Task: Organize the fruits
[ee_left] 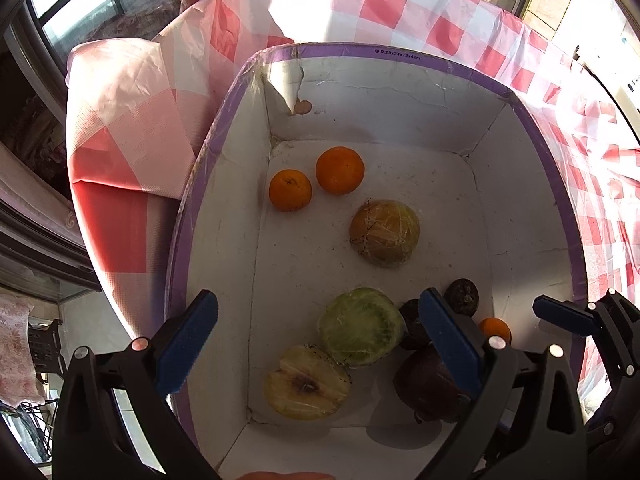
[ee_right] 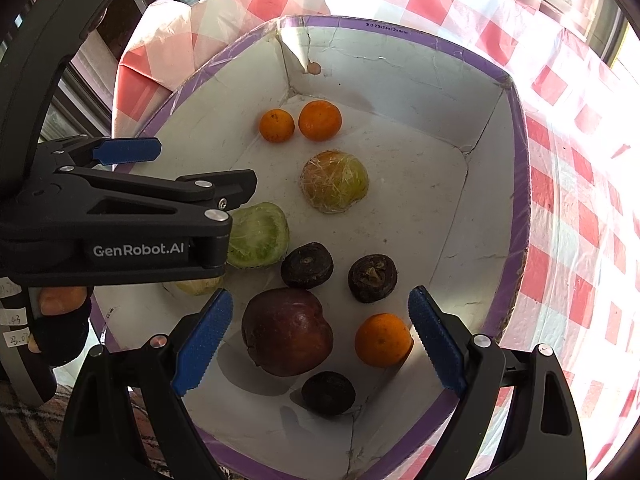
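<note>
- Blue-padded black right gripper [ee_right: 318, 346] is being held with jaws spread wide and nothing between them, above the near end of the white cardboard box with a purple rim [ee_right: 520, 184].
- Blue-padded black left gripper [ee_left: 318, 346] is likewise being held released, gripping nothing, over the box's near-left part.
- Nearest, a small dark round fruit [ee_right: 328, 393] is lying by the near wall, with a large dark red apple [ee_right: 287, 332] and a small orange tangerine [ee_right: 383, 340] just beyond it, side by side.
- Two more dark round fruits [ee_right: 307, 265] [ee_right: 373, 278] are being seen behind those, near each other but apart.
- A cut yellowish apple half [ee_left: 307, 382] is lying face up at the left, touching a pale green wrapped half fruit [ee_left: 360, 332].
- A yellow-green wrapped round fruit [ee_right: 335, 187] is sitting mid-box.
- Two orange tangerines [ee_right: 277, 125] [ee_right: 320, 120] are resting just beside each other near the far-left corner.
- A red-and-white checked tablecloth [ee_right: 580, 208] is lying under the box.
</note>
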Motion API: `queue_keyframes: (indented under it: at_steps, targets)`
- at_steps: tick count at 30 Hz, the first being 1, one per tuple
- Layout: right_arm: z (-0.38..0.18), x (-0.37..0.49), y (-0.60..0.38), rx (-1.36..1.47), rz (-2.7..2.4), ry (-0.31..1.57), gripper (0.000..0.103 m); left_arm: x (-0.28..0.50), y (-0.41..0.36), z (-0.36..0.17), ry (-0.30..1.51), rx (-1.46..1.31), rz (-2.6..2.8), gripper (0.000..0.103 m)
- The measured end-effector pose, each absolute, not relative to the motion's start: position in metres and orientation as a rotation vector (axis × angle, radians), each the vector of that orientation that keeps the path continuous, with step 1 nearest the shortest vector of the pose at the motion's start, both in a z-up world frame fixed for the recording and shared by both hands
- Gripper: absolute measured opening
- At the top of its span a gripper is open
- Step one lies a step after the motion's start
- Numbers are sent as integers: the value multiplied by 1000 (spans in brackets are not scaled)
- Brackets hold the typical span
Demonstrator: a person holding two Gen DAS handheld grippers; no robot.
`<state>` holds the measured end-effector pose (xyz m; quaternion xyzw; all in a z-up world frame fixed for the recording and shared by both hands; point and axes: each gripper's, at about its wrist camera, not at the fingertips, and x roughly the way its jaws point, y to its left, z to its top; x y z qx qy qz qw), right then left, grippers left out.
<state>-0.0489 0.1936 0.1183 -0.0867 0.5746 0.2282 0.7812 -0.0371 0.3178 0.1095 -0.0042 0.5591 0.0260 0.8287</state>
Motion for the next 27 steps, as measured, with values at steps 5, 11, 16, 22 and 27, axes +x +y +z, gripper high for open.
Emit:
queue_keyframes:
  at_steps: [5,11,16,22,27]
  targets:
    - [118,-48,194,-188,488,1240,86,-38,318,108,1192,-11,51,101]
    - [118,-49,195,-186,487,1240,86,-39,317,108,1193,-11,43,101]
    - [118,-50,196,-185,486,1240,86,-40,318,108,1209,-40,25,101]
    - [117,-56,200,-215,496,1235,86,-38,319,108,1230,-91,16,101]
    - [114,-54,203,-231,516,1228,86,-41,319,111,1198,-37,99,101]
